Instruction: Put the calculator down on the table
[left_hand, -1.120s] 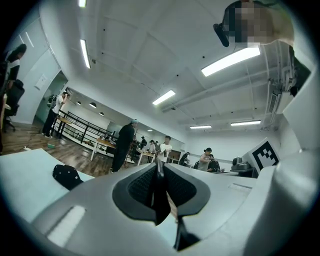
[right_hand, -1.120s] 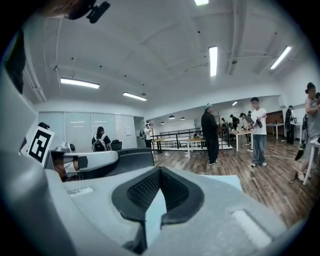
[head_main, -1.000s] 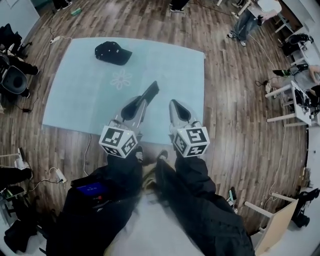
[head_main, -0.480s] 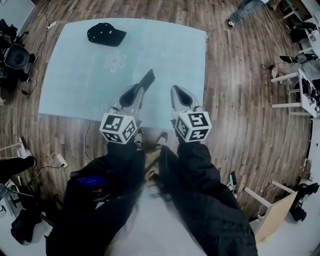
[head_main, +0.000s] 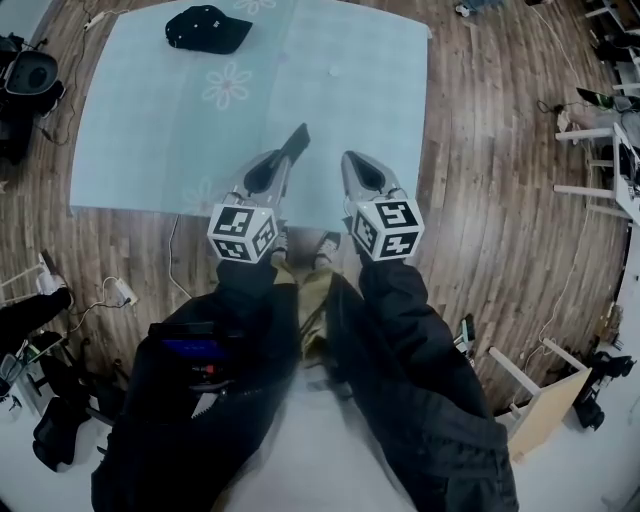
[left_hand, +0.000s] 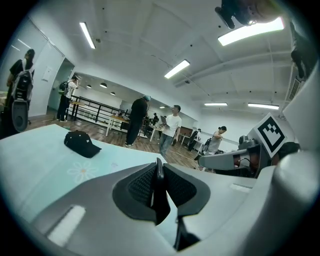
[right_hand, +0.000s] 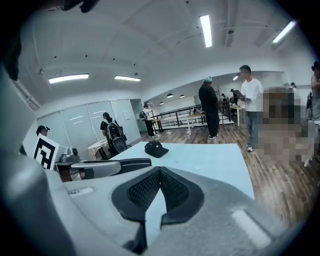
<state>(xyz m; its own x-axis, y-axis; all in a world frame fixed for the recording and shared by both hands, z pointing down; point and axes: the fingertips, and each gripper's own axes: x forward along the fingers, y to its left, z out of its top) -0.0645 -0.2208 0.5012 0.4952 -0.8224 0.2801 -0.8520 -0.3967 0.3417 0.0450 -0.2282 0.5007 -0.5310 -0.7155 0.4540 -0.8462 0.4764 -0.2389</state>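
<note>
The calculator (head_main: 295, 142) is a thin dark slab, and my left gripper (head_main: 275, 162) is shut on it, so it sticks out ahead of the tips toward the upper right. It hangs over the near part of the pale blue table (head_main: 340, 90). In the left gripper view the calculator (left_hand: 159, 186) shows edge-on between the black pads (left_hand: 140, 186). My right gripper (head_main: 350, 158) is beside it on the right, shut with nothing in it. The right gripper view shows its tips (right_hand: 160, 170) touching, with the calculator (right_hand: 125, 163) to the left.
A black cap (head_main: 207, 27) lies at the table's far left, near a flower print (head_main: 227, 85). Wooden floor surrounds the table. Bags and cables (head_main: 25, 80) lie at the left, white desks (head_main: 600, 150) stand at the right. Several people (left_hand: 172, 127) stand beyond the table.
Both grippers have sunk toward the table, side by side. The calculator stays clamped in the left one. The head view has shifted, so the cap now sits near the top edge.
</note>
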